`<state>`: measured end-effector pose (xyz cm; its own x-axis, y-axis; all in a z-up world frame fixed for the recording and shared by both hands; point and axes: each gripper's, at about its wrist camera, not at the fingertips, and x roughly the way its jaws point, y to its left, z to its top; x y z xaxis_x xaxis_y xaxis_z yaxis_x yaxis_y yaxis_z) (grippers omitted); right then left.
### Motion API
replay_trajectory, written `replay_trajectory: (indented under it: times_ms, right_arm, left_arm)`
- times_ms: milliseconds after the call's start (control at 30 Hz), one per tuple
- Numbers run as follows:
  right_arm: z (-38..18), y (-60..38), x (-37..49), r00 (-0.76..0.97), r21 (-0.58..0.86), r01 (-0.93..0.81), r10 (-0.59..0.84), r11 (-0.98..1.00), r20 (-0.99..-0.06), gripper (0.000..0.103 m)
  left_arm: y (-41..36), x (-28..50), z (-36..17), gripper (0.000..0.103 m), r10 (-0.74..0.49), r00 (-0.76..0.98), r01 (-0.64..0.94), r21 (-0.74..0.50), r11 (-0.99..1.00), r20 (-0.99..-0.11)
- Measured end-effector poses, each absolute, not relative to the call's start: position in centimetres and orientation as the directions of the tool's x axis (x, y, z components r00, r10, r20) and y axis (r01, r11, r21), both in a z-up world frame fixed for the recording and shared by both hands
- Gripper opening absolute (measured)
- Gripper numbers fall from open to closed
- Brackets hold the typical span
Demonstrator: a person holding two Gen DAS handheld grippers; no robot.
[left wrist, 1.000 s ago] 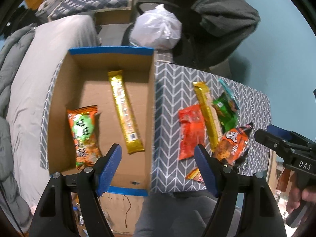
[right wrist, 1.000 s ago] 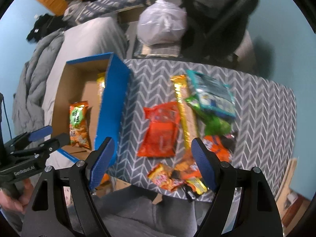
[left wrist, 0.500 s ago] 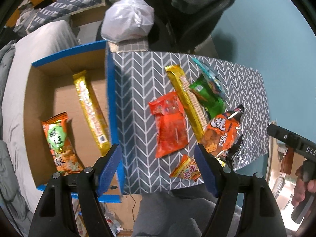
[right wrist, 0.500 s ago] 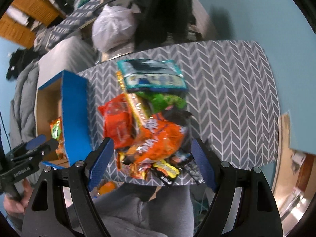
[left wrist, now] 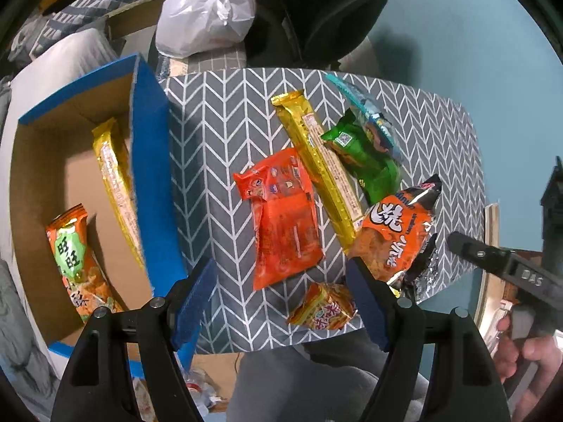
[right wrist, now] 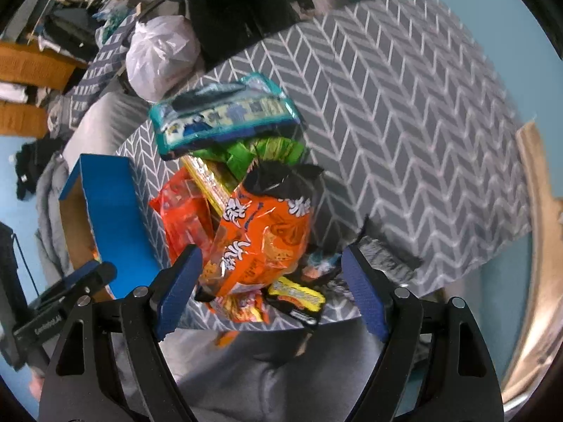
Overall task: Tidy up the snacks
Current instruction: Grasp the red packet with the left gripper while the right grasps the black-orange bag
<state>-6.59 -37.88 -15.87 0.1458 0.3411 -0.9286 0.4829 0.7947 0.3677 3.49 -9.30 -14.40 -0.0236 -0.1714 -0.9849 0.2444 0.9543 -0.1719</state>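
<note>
On the chevron-cloth table point(left wrist: 225, 112) lie a red-orange pack point(left wrist: 281, 218), a gold bar point(left wrist: 316, 172), a green pack point(left wrist: 369, 161), a teal pack point(left wrist: 362, 109), an orange chips bag point(left wrist: 397, 232) and a small orange pack point(left wrist: 323, 311). My left gripper point(left wrist: 279, 267) hangs open above the red-orange pack's near end. My right gripper point(right wrist: 270, 253) is open too, its blue pads on either side of the orange chips bag point(right wrist: 260, 232) without touching it. The teal pack point(right wrist: 221, 116) and green pack point(right wrist: 260, 151) lie beyond.
A cardboard box with blue edges point(left wrist: 147, 161) stands left of the table, holding a gold bar point(left wrist: 112, 176) and an orange-green pack point(left wrist: 74, 256). A white plastic bag point(left wrist: 207, 10) and a dark chair sit behind. A small yellow-black pack point(right wrist: 295, 299) lies at the table's near edge.
My left gripper has moved from over the box rightward to the loose snacks and come lower. My right gripper has rolled and dropped over the orange chips bag. Both stay open.
</note>
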Motion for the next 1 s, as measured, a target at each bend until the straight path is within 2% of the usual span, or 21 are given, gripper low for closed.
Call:
replay_trajectory:
  times_ms: [267,733,833,1000]
  right_arm:
    - [-20.5,-36.9,-5.9,0.125,0.399,0.536,0.398,0.744,-0.909,0.081]
    - [-24.7,-36.5,-4.6,0.109,0.416,0.580,0.440,0.700,-0.891,0.081]
    - [-25.2,-36.3,-4.3,0.112,0.428,0.583,0.454,0.690,-0.884,0.081]
    - [-25.4,-35.8,-4.0,0.106,0.441,0.560,0.467,0.701,-0.878,0.081]
  left_arm:
    - [-10.7,4.1,-17.1,0.077,-0.177,-0.067,0.233,-0.188,0.954,-0.982]
    - [-10.0,5.4,-22.3,0.078,-0.200,-0.139,0.061,-0.210,0.976,-0.970]
    - [-10.1,5.4,-23.1,0.085,-0.183,-0.142,0.055,-0.193,0.980,-0.973]
    - [-10.6,5.6,-24.1,0.086,-0.179,-0.155,0.040,-0.188,0.981,-0.971]
